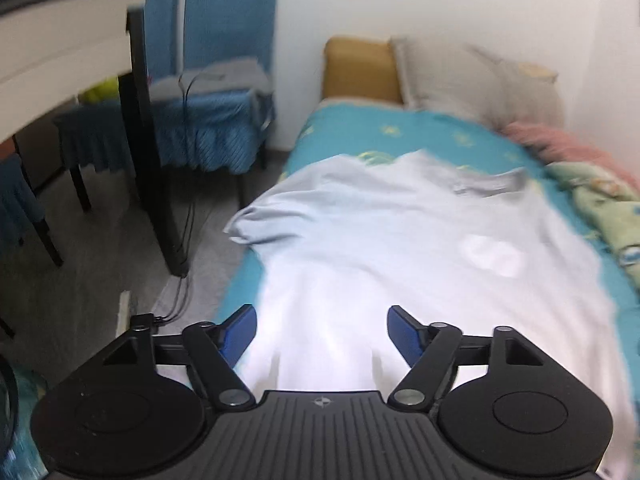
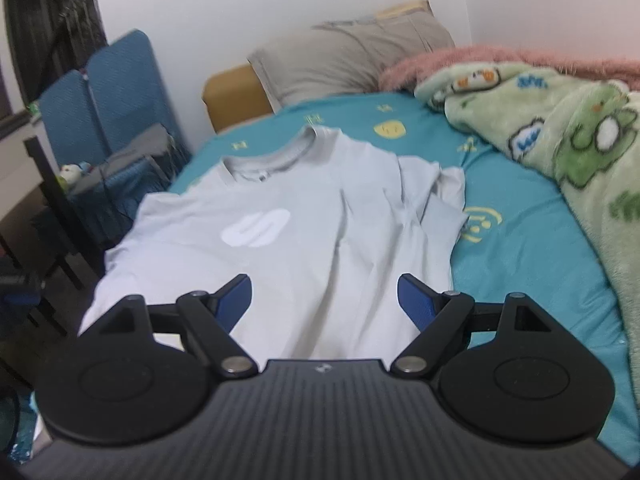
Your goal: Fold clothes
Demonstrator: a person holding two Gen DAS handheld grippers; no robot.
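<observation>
Blurring T-shirt (image 1: 400, 248) hem, cut off under left tool (image 1: 322, 336).

shirt (image 2: 304, 216): flat on the bed (image 2: 520, 240), collar toward the pillow (image 2: 352, 60)
pillow: at the bed's head, against the wall
blanket (image 2: 560, 152): bunched up right of the shirt
chair (image 1: 208, 120): on the floor, left of the bed
tabletop (image 1: 60, 48): left of the chair
</observation>
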